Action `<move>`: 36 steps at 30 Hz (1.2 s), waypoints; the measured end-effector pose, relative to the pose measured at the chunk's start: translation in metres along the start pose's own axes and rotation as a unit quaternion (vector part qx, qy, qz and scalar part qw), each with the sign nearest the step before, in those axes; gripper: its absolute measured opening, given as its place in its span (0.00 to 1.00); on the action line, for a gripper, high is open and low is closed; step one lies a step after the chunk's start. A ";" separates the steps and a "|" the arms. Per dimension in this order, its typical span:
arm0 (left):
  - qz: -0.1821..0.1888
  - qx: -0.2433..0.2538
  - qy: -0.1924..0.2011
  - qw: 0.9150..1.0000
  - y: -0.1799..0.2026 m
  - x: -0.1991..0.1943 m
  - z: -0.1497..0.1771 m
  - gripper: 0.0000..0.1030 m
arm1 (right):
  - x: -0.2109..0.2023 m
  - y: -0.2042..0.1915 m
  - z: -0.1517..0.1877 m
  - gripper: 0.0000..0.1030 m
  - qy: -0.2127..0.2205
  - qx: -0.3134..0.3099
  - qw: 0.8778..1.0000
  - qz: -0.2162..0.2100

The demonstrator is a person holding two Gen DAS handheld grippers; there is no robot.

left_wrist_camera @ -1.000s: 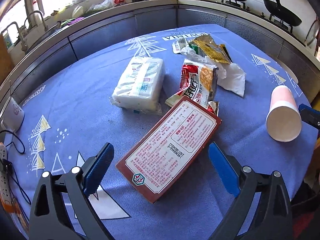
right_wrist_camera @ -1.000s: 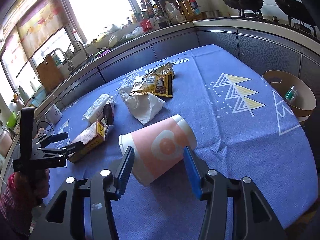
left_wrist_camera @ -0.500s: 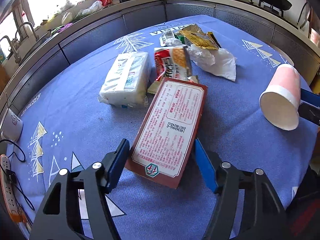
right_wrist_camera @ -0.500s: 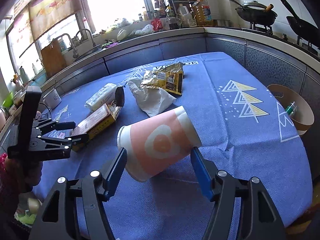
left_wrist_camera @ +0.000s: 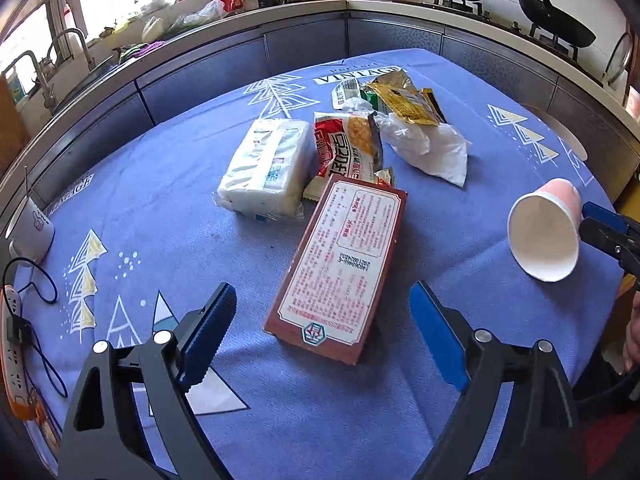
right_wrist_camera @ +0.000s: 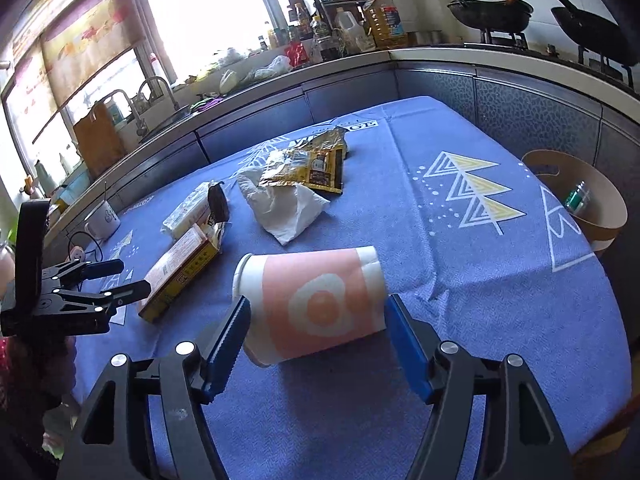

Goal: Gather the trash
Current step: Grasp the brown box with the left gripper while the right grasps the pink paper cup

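A red-brown printed carton (left_wrist_camera: 344, 264) lies flat on the blue tablecloth (left_wrist_camera: 160, 208), its near end between the fingers of my open left gripper (left_wrist_camera: 320, 320). A pink and white paper cup (right_wrist_camera: 316, 308) is held sideways above the cloth in my right gripper (right_wrist_camera: 316, 320), whose jaws press its two ends. The cup (left_wrist_camera: 544, 232) also shows at the right in the left wrist view. Beyond the carton lie a white tissue pack (left_wrist_camera: 264, 168), a red snack wrapper (left_wrist_camera: 348, 148), a white plastic bag (left_wrist_camera: 432, 148) and a yellow foil wrapper (left_wrist_camera: 404, 100).
A brown bin (right_wrist_camera: 576, 196) with a green can inside stands past the table's right edge. A white mug (left_wrist_camera: 30, 232) and a power strip with a cord (left_wrist_camera: 12, 332) sit at the left edge. Kitchen counters ring the table.
My left gripper closed in around the carton's near end, then drew back and opened wider. My right gripper lifted the cup off the cloth and holds it sideways.
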State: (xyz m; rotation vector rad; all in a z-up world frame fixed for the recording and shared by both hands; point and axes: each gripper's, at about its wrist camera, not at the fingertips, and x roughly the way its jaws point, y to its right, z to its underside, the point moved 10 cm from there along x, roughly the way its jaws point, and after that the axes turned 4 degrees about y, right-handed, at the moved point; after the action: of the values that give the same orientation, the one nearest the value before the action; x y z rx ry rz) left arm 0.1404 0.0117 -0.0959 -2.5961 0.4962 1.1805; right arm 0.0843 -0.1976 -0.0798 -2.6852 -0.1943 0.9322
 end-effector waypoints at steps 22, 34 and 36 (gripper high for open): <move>0.066 0.000 -0.039 0.997 0.033 0.006 0.032 0.56 | -0.001 -0.038 0.008 0.82 0.015 -0.102 0.995 -0.002; 0.130 -0.015 -0.047 0.990 0.067 -0.003 0.029 0.56 | 0.003 -0.023 0.037 0.82 -0.068 -0.005 0.992 -0.104; 0.132 -0.012 -0.050 0.990 0.073 -0.001 0.030 0.56 | 0.003 -0.026 0.045 0.82 -0.081 -0.007 0.990 -0.114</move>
State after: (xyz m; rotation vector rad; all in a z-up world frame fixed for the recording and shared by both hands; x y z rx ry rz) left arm 0.0901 -0.0441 -0.1205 -2.5327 0.8293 1.3981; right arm 0.0578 -0.1621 -0.1071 -2.5309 -0.5328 1.0782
